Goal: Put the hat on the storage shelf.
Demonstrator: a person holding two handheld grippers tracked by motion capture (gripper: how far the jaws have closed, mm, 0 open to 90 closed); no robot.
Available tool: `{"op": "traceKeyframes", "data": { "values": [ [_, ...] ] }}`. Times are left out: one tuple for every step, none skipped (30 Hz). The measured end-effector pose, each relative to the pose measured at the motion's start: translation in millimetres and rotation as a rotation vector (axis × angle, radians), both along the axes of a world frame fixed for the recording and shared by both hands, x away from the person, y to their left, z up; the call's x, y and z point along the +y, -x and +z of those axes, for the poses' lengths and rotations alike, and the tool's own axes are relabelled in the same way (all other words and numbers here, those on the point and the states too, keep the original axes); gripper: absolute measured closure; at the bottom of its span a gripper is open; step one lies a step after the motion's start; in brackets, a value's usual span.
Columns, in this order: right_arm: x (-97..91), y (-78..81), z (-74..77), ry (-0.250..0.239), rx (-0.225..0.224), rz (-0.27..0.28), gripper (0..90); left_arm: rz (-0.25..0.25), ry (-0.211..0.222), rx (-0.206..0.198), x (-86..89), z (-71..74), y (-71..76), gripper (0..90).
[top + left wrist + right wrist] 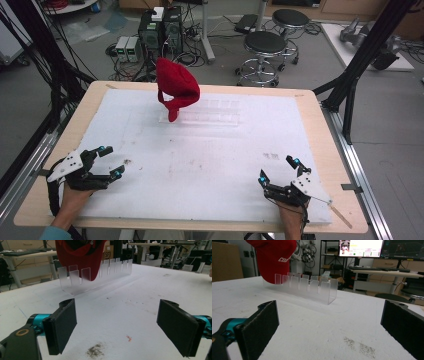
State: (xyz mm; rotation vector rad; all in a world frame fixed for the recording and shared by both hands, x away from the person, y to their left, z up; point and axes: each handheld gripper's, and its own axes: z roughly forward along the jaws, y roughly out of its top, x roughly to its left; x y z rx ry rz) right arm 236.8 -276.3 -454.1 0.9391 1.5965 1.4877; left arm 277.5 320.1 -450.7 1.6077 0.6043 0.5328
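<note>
I have both hands parked at the near edge of the bench [310,107], and neither tool carries anything. The left gripper [111,161] sits near the left corner with its fingers [63,325] spread wide, nothing but bare white cover between them; the right gripper [278,169] rests near the right corner, its fingers [259,327] equally far apart and empty. I read this as a ready stance: wide open, low to the surface, both pointing toward the far middle where the work is. There the red cap [176,84] perches on the left end of the clear slotted rack [212,116], well apart from either tool. It sits tilted, crown up and leaning toward the far side, with its lower part hanging down against the rack's upright tabs, so it appears propped by those tabs rather than lying flat on the cover. From the left gripper view the cap's edge drapes over the first few tabs; from the right gripper view the rest of the rack's slots stand empty to the right of it. I judge the rack is there to hold the cap upright and keep its shape, which also presents an edge I could pinch. The left tool seems the nearer one for a reach, though the cap's soft cloth may shift when touched. A few dark smudges mark the cover near my hands.
</note>
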Motion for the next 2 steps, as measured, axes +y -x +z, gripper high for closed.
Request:
{"op": "traceKeyframes", "data": {
  "values": [
    [0.0,0.3,-0.1,-0.003,0.001,0.0,0.5,0.005,0.003,0.0,0.4,-0.1,0.1,16.6],
    [-0.3,0.3,-0.1,-0.006,0.002,-0.001,0.4,0.01,0.007,0.001,0.7,-0.2,0.1,16.6]
  ]
}}
